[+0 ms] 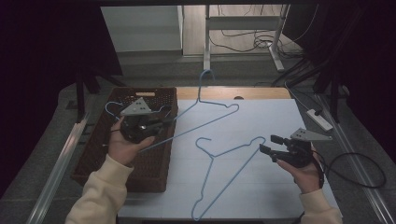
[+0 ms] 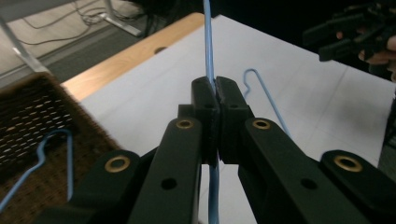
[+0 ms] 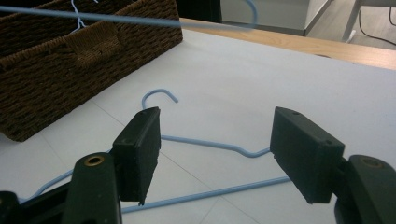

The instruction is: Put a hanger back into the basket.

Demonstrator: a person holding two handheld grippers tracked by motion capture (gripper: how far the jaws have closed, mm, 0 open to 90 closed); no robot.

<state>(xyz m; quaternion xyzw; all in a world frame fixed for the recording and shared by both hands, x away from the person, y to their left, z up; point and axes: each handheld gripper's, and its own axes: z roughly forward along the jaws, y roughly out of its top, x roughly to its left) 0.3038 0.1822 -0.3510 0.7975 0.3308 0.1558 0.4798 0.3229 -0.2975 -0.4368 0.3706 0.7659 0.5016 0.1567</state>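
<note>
A: What is seen at nine o'clock?
B: A wicker basket (image 1: pixel 95 156) is set there. Above it, the left gripper (image 1: pixel 159 125) is clenched on the wire of a raised blue hanger (image 1: pixel 205 122), whose hook is pointed toward twelve o'clock.

A: And at the centre?
B: A second blue hanger (image 1: pixel 224 175) is laid flat on the white table (image 1: pixel 275 126).

A: And at three o'clock?
B: The right gripper (image 1: pixel 267 144) is held released, nothing grasped, just beside that flat hanger's shoulder.
</note>
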